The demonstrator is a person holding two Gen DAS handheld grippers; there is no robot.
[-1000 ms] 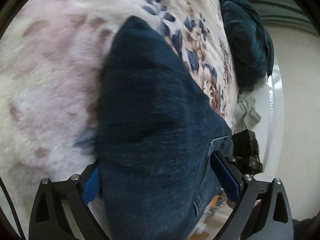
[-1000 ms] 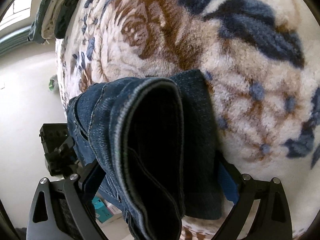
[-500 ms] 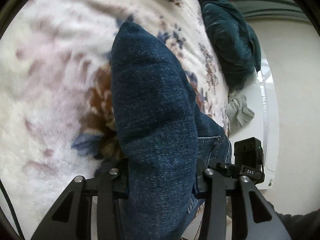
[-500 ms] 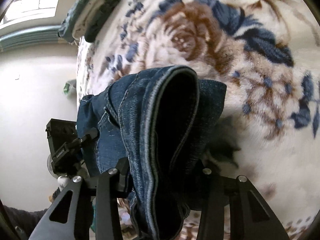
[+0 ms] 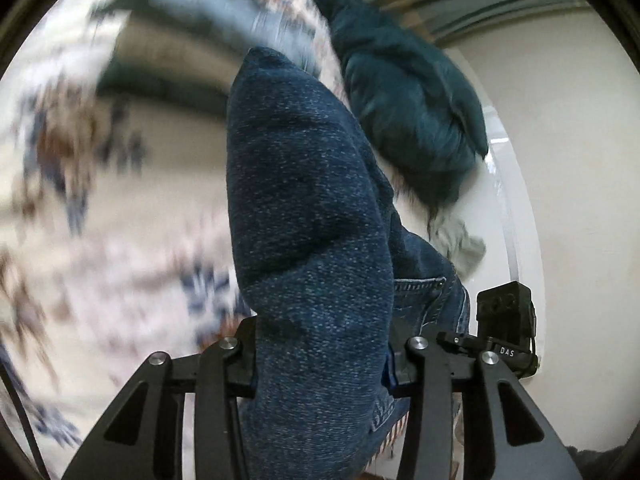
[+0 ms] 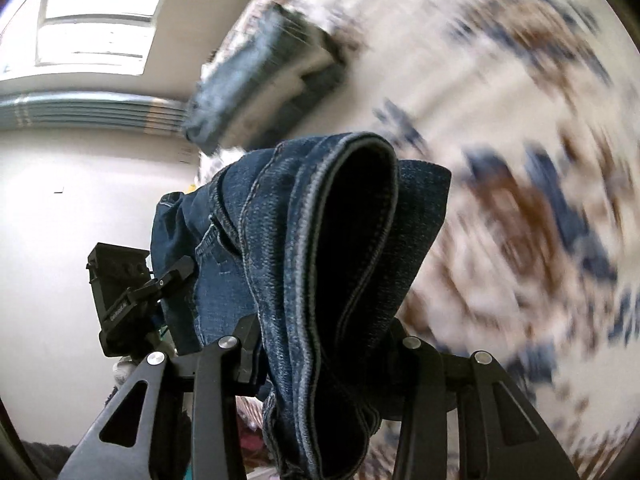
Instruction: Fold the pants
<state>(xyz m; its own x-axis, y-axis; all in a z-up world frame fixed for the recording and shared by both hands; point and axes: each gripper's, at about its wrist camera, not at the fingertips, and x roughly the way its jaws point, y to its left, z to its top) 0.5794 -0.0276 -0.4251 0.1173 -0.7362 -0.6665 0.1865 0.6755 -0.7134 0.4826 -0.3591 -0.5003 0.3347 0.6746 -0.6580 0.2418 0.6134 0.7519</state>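
1. Left wrist view, bottom centre: the left black two-finger gripper [image 5: 320, 364] is clamped on a thick fold of the dark blue denim pants [image 5: 308, 220]. Its jaws press the cloth from both sides, low in the frame.

2. From that grip the denim rises up the middle of the frame as a rounded bulge, its tip ending just above centre. A stitched pocket edge shows at lower right, beside the right-hand jaw.

3. At the lower right of the same view sits the other gripper's black camera block, next to the denim.

4. Right wrist view, bottom centre: the right black two-finger gripper [image 6: 324, 344] is closed on the same pants [image 6: 280, 248], on a bunched seamed part. The cloth stands up between the jaws and opens into a dark loop edged with pale stitching in mid-frame.

5. At left centre of this view the left gripper's body meets the denim's far side.

6. Behind the pants in both views lies a cream plush blanket with brown and navy flowers [image 6: 520, 160], heavily blurred.

7. Farther off, a dark teal fluffy garment [image 5: 408, 104] lies at the upper right of the left view.

8. A folded pile of grey-blue clothes [image 6: 260, 84] lies at the upper centre of the right view, with a bright window at upper left.
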